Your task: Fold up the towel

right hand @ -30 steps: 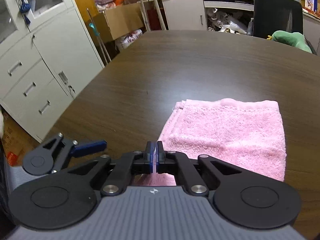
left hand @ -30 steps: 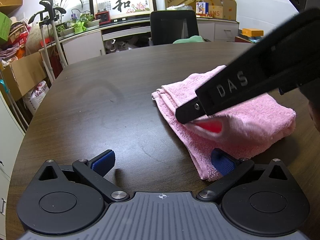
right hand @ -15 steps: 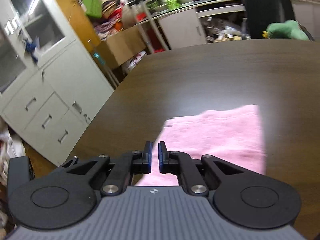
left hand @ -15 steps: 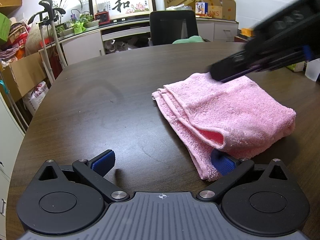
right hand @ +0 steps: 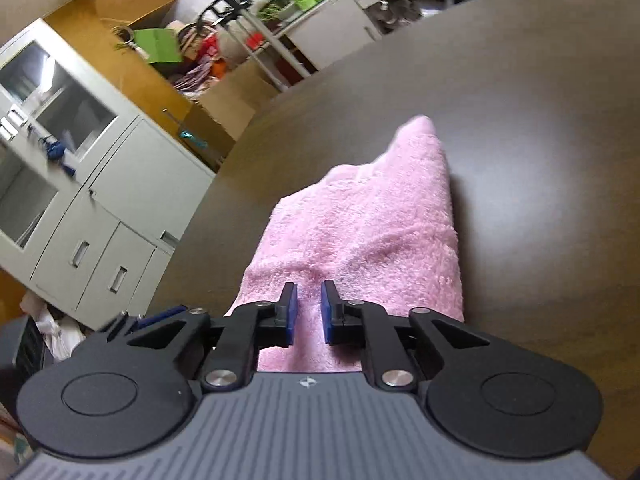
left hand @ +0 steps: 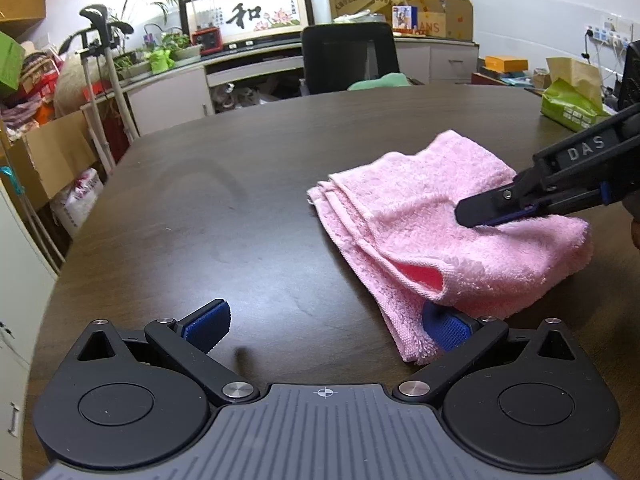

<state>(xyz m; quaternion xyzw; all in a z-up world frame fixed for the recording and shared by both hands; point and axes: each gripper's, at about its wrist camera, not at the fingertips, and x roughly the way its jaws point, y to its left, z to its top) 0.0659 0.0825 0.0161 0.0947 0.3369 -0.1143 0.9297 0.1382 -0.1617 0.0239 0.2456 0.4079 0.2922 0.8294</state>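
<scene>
A pink towel [left hand: 424, 220] lies folded in several layers on the dark brown table [left hand: 224, 208], right of centre in the left wrist view. My left gripper [left hand: 326, 326] is wide open at the towel's near corner; its right pad [left hand: 448, 326] touches the towel's edge. My right gripper [left hand: 480, 212] comes in from the right and rests low on the towel's top. In the right wrist view the right gripper [right hand: 308, 316] is slightly open, its blue pads apart over the towel [right hand: 368, 232], holding nothing.
A black office chair [left hand: 348, 56] stands at the table's far edge. A green packet [left hand: 568, 100] lies at the far right of the table. Grey cabinets [right hand: 80, 200] and cardboard boxes [left hand: 48, 152] stand to the left of the table.
My right gripper let go of the towel, lifted away, then came back down onto the towel's right side, tilted, with its jaws slightly apart. My left gripper stayed still and open.
</scene>
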